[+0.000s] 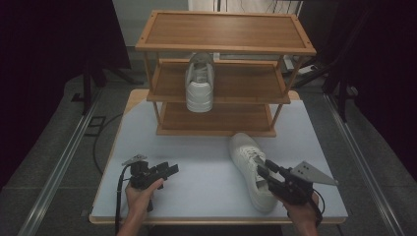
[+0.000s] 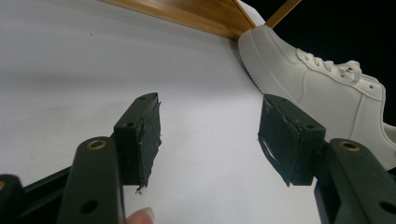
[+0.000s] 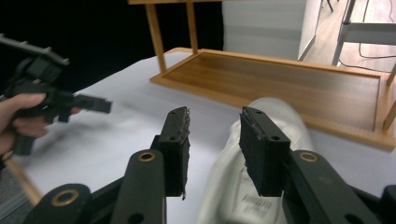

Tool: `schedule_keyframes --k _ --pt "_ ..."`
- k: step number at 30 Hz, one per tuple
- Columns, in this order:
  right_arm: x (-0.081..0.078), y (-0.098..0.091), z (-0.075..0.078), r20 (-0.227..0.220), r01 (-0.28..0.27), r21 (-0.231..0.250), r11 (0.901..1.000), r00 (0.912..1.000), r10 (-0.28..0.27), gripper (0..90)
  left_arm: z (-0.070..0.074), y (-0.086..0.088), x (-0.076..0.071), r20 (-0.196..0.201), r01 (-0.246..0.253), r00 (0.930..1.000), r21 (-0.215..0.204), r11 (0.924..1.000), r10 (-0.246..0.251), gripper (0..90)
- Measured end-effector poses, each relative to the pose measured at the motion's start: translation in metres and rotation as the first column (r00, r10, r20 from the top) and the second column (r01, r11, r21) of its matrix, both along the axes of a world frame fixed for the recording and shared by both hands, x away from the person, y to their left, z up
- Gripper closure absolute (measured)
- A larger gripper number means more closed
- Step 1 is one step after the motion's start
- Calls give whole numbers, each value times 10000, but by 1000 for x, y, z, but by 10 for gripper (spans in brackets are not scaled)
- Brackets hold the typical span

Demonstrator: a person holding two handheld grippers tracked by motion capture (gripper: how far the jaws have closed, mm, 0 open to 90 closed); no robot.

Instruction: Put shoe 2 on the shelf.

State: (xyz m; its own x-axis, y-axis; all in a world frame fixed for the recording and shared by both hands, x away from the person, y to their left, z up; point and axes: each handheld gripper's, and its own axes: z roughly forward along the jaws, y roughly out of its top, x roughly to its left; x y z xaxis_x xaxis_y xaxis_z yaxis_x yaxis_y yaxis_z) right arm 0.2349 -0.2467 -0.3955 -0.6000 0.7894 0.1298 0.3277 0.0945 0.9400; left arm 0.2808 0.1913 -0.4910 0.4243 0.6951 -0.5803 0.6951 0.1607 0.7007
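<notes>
A white sneaker (image 1: 248, 157) lies on the white table (image 1: 196, 142), its toe toward a wooden three-shelf rack (image 1: 226, 29). A second white sneaker (image 1: 199, 83) stands on the rack's middle shelf. My right gripper (image 1: 260, 169) hovers over the heel half of the table sneaker. In the right gripper view its jaws (image 3: 215, 140) stand apart just above the sneaker (image 3: 280, 112), with nothing pressed between them. My left gripper (image 1: 172, 169) rests near the table's front left. It is open (image 2: 210, 135) and empty, pointing toward the sneaker (image 2: 327, 88).
The rack's bottom shelf (image 3: 280, 84) is bare and sits right behind the sneaker's toe. The other hand and its gripper (image 3: 93, 105) show at the left of the right gripper view. Dark curtains and floor rails flank the table.
</notes>
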Motion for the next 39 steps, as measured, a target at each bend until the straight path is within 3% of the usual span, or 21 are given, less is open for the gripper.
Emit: schedule_keyframes --k 1,5,9,18,26,28,30,39 --pt "0 0 0 0 0 0 10000 10000 0 603 0 0 0 3 -15 10000 -36 10000 15 392" --pt "25 -4 -3 -266 287 33 9996 9992 -286 591 0 1 -1 11 7 10000 -71 10000 -7 392" --pt "34 -8 -13 -586 392 -1 9992 9975 -391 586 1 1 -1 10 35 10000 -111 9999 -35 390" --pt "36 -13 -31 -970 583 -515 9970 9933 -631 562 3 2 -2 65 -20 10000 -201 9998 22 391" --pt "49 -12 -44 -1250 883 -1212 9887 9868 -1034 550 1 0 -1 8 38 10000 -144 9999 -38 391" --pt "53 -13 -50 -1457 695 -971 9928 9858 -833 549 1 2 -2 58 -108 9999 -86 9999 109 390" --pt "55 -12 -53 -1426 575 -1022 9931 9872 -718 577 1 4 -2 58 -215 9998 -105 9997 216 391" --pt "55 -10 -52 -1629 730 -1652 9836 9815 -1002 634 2 4 -3 40 -248 9997 -175 9995 249 391"
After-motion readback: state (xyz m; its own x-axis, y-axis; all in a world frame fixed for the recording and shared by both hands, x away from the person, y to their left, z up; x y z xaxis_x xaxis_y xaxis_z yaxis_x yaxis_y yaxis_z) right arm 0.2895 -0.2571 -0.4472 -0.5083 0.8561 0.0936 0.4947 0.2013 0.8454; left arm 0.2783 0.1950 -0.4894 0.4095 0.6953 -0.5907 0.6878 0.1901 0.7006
